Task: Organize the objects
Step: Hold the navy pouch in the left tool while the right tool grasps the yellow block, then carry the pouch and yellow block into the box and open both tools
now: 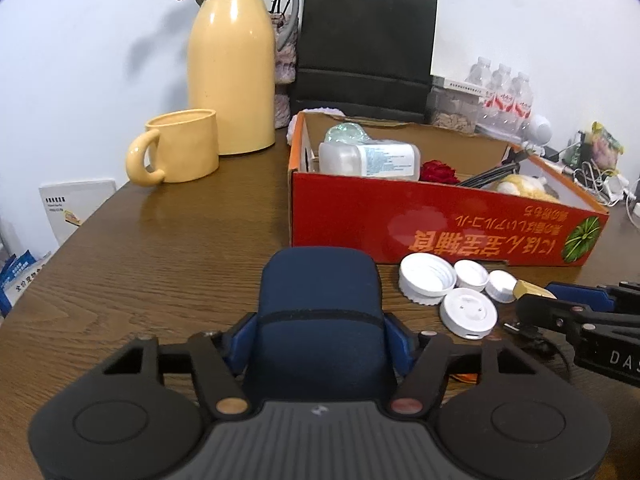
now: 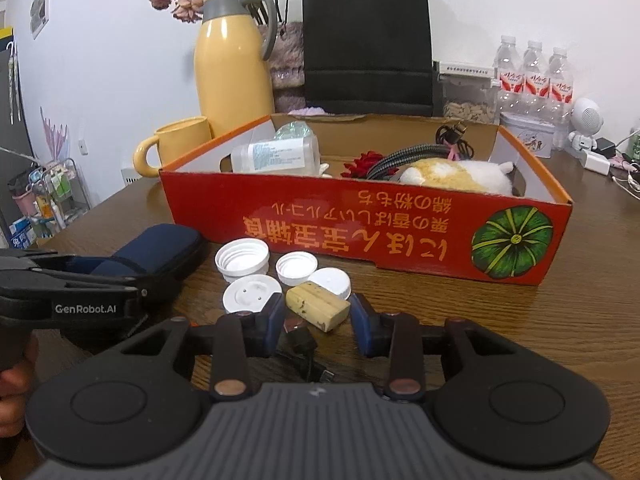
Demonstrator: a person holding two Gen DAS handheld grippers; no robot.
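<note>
My left gripper point(image 1: 318, 336) is shut on a dark blue zip case point(image 1: 320, 304), held low over the wooden table point(image 1: 160, 248); the case also shows in the right wrist view point(image 2: 156, 252). My right gripper point(image 2: 318, 324) is open around a cork point(image 2: 318, 304) that lies on the table, one pad each side, not touching. Several white plastic lids point(image 2: 244, 258) lie beside the cork, in front of the red cardboard box point(image 2: 360, 232). The box holds a plastic bottle point(image 2: 276, 154), a red flower, a braided cable and a plush toy point(image 2: 452, 176).
A yellow thermos jug point(image 1: 230, 64) and yellow mug point(image 1: 180, 146) stand at the back left. A black paper bag point(image 1: 366, 44) stands behind the box. Water bottles point(image 2: 534, 76) and chargers sit at the back right. A black cable point(image 2: 304, 348) lies under my right gripper.
</note>
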